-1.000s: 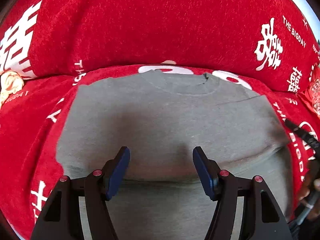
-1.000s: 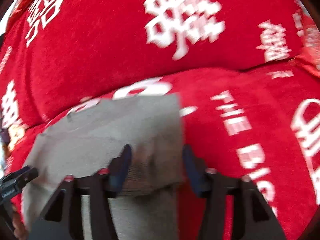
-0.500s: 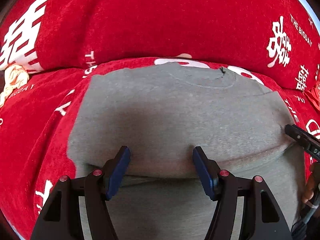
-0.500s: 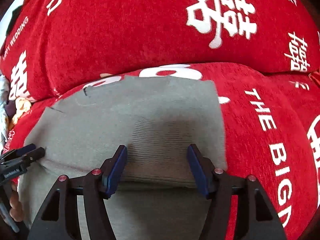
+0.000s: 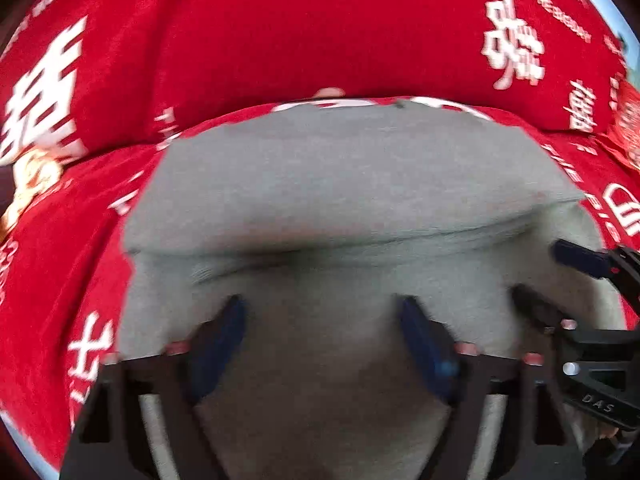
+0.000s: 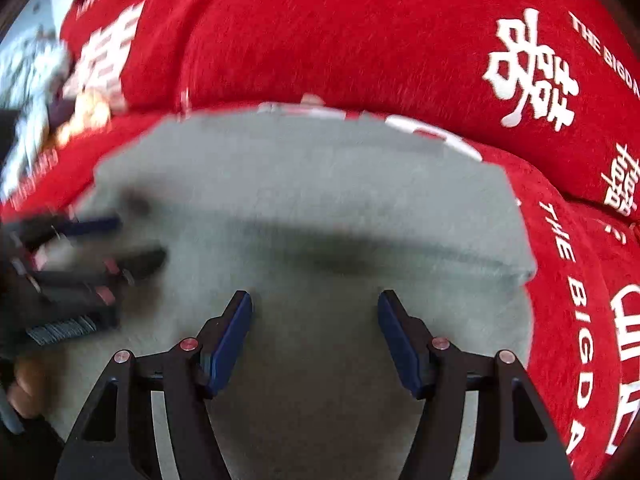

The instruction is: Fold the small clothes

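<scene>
A grey garment (image 5: 352,176) lies folded on a red cloth, with a fold edge running across its middle; it also shows in the right wrist view (image 6: 320,184). My left gripper (image 5: 324,328) is open and empty above the garment's near half. My right gripper (image 6: 316,320) is open and empty over the near half too. Each gripper shows at the other's side: the right one in the left wrist view (image 5: 560,280), the left one in the right wrist view (image 6: 120,240).
The red cloth (image 5: 280,40) with white printed characters covers the seat and the raised back behind the garment. A pale object (image 6: 36,80) lies at the far left in the right wrist view.
Both grippers have drawn back toward me from the fold edge, which now lies well ahead of the fingertips. The right gripper let go of the garment's edge and swung left.
</scene>
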`<state>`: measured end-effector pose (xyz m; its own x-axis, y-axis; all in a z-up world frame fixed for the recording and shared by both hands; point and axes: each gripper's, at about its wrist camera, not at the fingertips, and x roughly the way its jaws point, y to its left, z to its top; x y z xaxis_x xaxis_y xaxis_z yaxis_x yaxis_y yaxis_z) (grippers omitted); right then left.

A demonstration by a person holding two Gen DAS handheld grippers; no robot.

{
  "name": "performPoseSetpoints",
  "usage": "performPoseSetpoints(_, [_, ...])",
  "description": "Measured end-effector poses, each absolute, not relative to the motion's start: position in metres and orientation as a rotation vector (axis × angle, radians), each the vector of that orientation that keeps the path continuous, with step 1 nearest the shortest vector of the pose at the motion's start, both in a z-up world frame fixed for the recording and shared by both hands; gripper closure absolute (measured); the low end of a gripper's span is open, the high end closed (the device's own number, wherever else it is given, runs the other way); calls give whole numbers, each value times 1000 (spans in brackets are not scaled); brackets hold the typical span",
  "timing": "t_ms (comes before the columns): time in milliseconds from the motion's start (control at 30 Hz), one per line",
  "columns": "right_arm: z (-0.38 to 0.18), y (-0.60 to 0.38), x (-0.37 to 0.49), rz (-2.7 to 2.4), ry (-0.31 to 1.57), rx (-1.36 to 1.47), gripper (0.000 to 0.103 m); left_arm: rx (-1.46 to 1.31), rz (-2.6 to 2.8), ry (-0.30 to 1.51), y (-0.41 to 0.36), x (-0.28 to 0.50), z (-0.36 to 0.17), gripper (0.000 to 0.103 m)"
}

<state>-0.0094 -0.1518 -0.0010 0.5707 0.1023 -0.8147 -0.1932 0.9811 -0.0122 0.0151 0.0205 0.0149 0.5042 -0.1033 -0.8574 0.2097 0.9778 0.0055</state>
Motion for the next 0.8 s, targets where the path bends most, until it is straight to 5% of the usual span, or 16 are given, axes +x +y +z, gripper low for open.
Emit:
performPoseSetpoints(100, [-2, -166, -24, 147, 916, -91, 25, 79, -192, 1020, 42, 3, 14, 16])
performPoseSetpoints(533, [-1, -219, -83, 102, 871, -68, 25, 68, -171, 992, 94, -52, 13, 8])
performPoseSetpoints(800, [20, -147, -130, 296, 802, -234, 25, 165, -275, 930, 41, -115, 31, 8])
